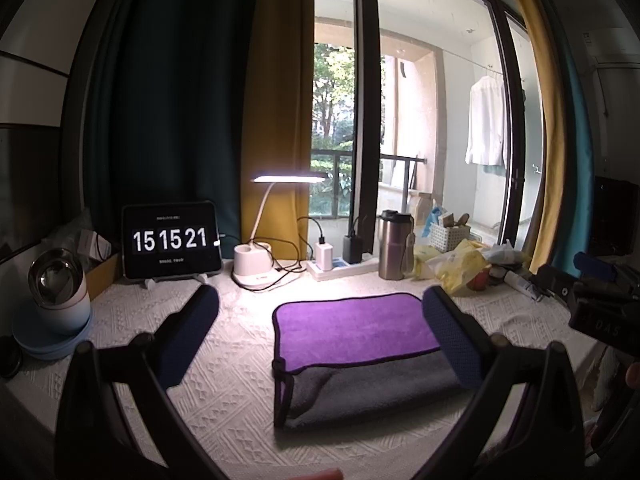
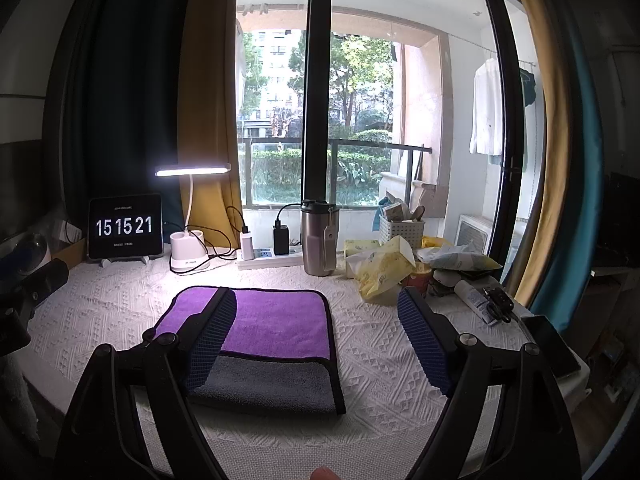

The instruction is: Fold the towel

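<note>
The towel [image 1: 352, 356] is lying folded on the white textured cover of the worktop [image 1: 224, 408], in front of the steel tumbler [image 1: 394, 246], its purple face overlapping a grey layer that is showing along the near edge. The fold is looking close to finished, though the grey strip suggests the edges are not lining up fully.

Both tongs are standing wide open and gripping nothing. The left tongs [image 1: 320, 332] are hovering with the towel's left edge between the fingers; the right tongs [image 2: 320, 340] are sitting over the towel's right half, the left finger in front of the purple face. Whether either finger is touching the cloth cannot be told.

A risk here is pinching only the top layer, which would be peeling the fold open instead of carrying it over. Dragging could also be bunching the cover beneath. A wide sweep toward the tumbler, or the yellow packets [image 2: 384, 270] right of it, could be knocking them over.
</note>
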